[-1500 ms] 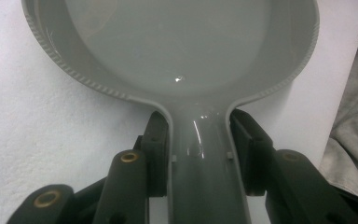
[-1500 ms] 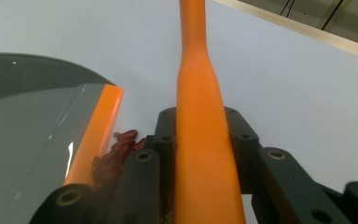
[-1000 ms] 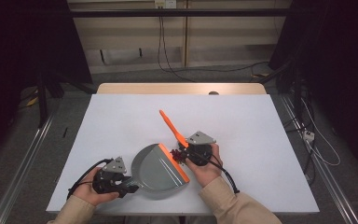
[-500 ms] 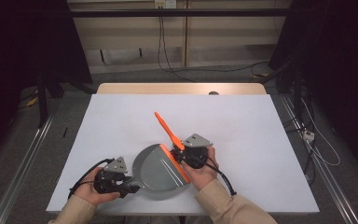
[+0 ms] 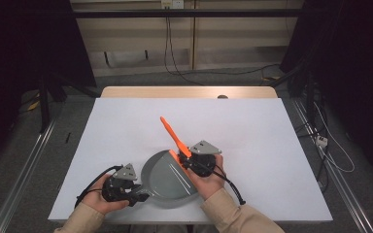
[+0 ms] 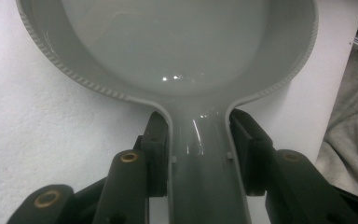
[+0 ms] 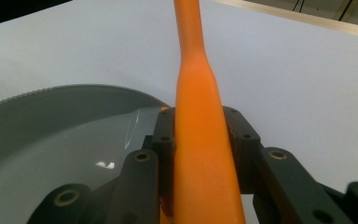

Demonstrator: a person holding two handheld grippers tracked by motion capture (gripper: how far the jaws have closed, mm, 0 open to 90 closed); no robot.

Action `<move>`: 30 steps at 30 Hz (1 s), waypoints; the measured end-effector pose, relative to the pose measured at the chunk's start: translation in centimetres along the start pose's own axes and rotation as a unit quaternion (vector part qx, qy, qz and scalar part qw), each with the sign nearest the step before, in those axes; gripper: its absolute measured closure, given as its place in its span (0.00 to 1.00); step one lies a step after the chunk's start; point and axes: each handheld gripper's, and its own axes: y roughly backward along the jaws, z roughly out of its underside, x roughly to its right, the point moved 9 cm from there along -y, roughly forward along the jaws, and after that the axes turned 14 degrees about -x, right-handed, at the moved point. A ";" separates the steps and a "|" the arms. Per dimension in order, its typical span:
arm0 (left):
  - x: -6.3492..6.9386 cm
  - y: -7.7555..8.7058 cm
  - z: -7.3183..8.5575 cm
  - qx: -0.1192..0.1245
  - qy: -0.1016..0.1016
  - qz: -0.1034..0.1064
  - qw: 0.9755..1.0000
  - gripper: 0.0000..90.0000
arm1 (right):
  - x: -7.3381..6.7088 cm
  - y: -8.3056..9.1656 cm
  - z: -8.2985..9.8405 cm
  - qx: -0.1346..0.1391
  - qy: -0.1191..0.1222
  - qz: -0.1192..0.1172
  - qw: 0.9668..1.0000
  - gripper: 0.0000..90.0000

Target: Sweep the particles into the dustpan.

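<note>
The left hand-held gripper is clamped on the dustpan handle near the table edge, the right hand-held gripper on the orange brush — sweep gently inward, holding the pan flat.

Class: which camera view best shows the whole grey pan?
The high view: the grey pan appears whole on the table. The left gripper view shows its handle between the jaws and part of its bowl; the right gripper view shows part of its rim.
</note>
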 end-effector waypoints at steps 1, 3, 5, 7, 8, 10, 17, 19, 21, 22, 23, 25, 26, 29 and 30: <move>0.0 0.0 0.0 0.000 0.000 0.001 1.000 0.69 | -0.1 0.0 0.0 0.001 -0.003 -0.003 1.000 0.78; 0.0 -0.1 -0.1 -0.001 0.002 0.000 1.000 0.69 | -0.3 -0.1 0.0 0.001 -0.002 -0.002 1.000 0.78; 0.0 -0.1 -0.1 0.000 0.003 0.000 1.000 0.69 | -0.5 -0.1 -0.1 0.003 -0.002 -0.004 1.000 0.78; 0.0 -0.1 -0.1 -0.002 0.001 0.000 1.000 0.69 | -0.7 -0.1 -0.1 0.005 -0.003 -0.007 1.000 0.78; 0.0 -0.1 -0.1 -0.001 0.002 0.001 1.000 0.69 | -0.8 -0.1 -0.1 0.005 -0.002 -0.009 1.000 0.78; 0.0 -0.1 -0.1 -0.001 0.002 0.001 1.000 0.69 | -1.0 -0.2 -0.1 0.006 -0.005 -0.013 1.000 0.78; 0.0 -0.1 0.0 0.000 0.004 0.003 1.000 0.69 | -1.7 -0.3 -0.5 0.009 0.003 -0.021 1.000 0.78; 0.0 -0.1 0.0 0.001 0.006 0.004 1.000 0.69 | -1.9 -0.1 -0.7 0.013 0.005 -0.026 1.000 0.78; 0.0 -0.1 0.0 0.002 0.006 0.005 1.000 0.69 | -2.5 0.1 -1.1 0.017 0.007 -0.043 0.999 0.78; 0.0 -0.1 0.0 0.002 0.007 0.005 1.000 0.69 | -2.9 0.2 -1.2 0.018 0.010 -0.047 0.999 0.79; 0.0 -0.1 0.0 0.002 0.006 0.004 1.000 0.69 | -3.3 0.2 -1.3 0.015 0.012 -0.053 0.998 0.79; -0.1 -0.1 0.0 0.002 0.004 0.002 1.000 0.69 | -3.9 0.3 -1.6 0.022 0.011 -0.072 0.997 0.79; -0.1 -0.1 0.1 0.002 0.005 0.002 1.000 0.69 | -4.0 0.3 -1.7 0.024 0.013 -0.075 0.997 0.79; -0.1 -0.1 0.2 0.000 0.006 0.003 1.000 0.69 | -3.5 0.8 -2.3 0.031 0.015 -0.071 0.997 0.79; -0.1 -0.1 0.2 0.000 0.006 0.003 1.000 0.69 | -3.2 1.0 -2.5 0.033 0.014 -0.071 0.997 0.79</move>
